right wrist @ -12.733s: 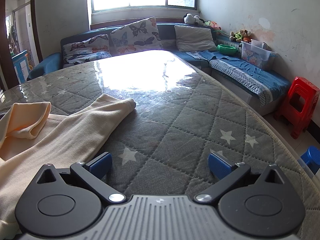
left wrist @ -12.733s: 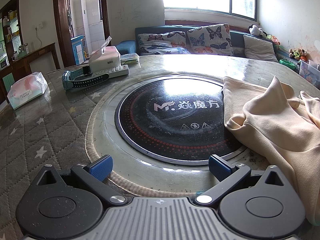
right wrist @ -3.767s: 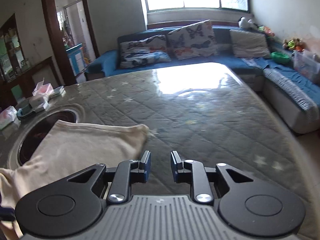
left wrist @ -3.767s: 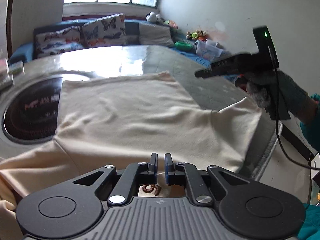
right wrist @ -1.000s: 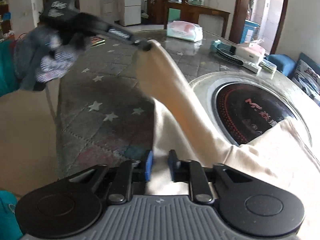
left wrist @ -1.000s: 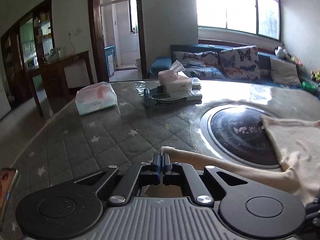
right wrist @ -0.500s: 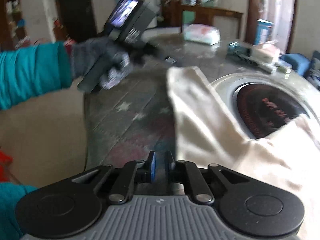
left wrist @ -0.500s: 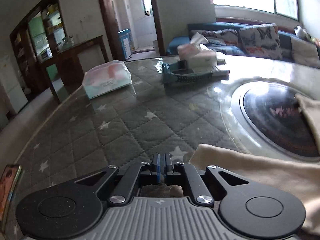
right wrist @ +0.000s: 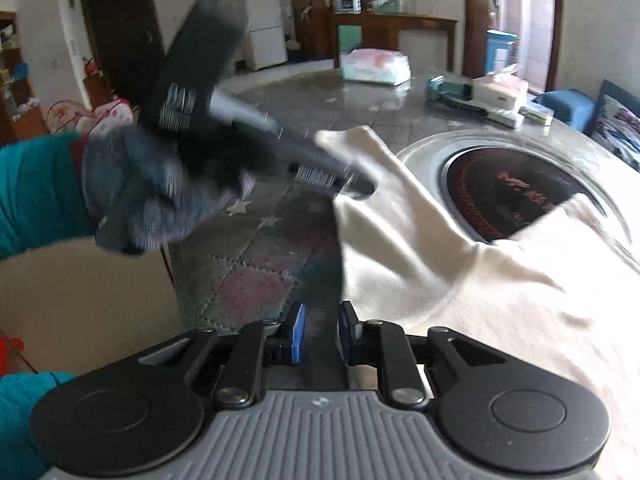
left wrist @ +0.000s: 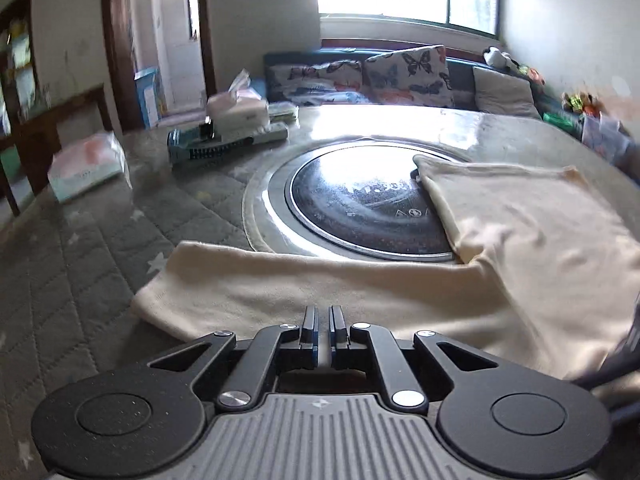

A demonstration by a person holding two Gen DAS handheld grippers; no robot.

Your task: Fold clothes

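Cream garment (left wrist: 520,240) lies spread over the right half of the desk (left wrist: 80,280), one long sleeve (left wrist: 260,292) stretched left along the near edge, its body covering the right side of the black glass disc (left wrist: 352,208) set in the desk's middle. It looks like a soft knit, light and floppy, with no stiffness at all: it should drape and crease wherever it's lifted, and probably drag a little on the quilted, star-printed cover. Best holds, I'd say, are the cuff at the sleeve's far left end and the hemmed corners.

Left tool (left wrist: 323,330) hovers over the sleeve, its jaws a narrow slit apart with nothing between them. Right tool (right wrist: 322,330) sits at the garment's left edge, jaws opening, only the quilted cover showing in the gap. In the right-hand view a gloved hand (right wrist: 152,192) carries the other tool above the sleeve, blurred.
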